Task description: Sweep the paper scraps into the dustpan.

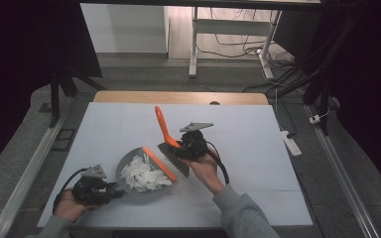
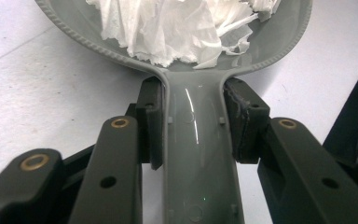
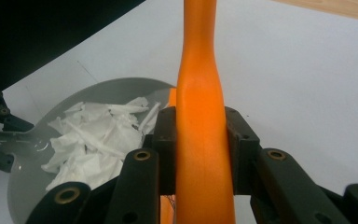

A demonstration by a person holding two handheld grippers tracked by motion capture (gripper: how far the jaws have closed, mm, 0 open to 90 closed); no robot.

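A grey dustpan [image 1: 129,159] with an orange front lip [image 1: 159,163] lies on the white table and holds a heap of torn white paper [image 1: 141,174]. My left gripper [image 1: 115,189] is shut on the dustpan handle [image 2: 196,154], its pads [image 2: 151,126] pressing both sides, with the paper [image 2: 177,28] just beyond. My right gripper [image 1: 182,144] is shut on the orange handle [image 1: 161,124] of a hand brush, whose dark bristles [image 1: 174,158] hang beside the pan's lip. In the right gripper view my right gripper [image 3: 201,144] clamps the handle [image 3: 203,140], and the dustpan [image 3: 28,186] lies to the left.
A white sheet [image 1: 248,148] covers the table, with a wooden strip [image 1: 178,97] along the far edge. Beyond stand a white table frame [image 1: 193,49] and loose cables [image 1: 238,49]. A power strip [image 1: 290,144] lies on the floor at the right. Dark curtains flank both sides.
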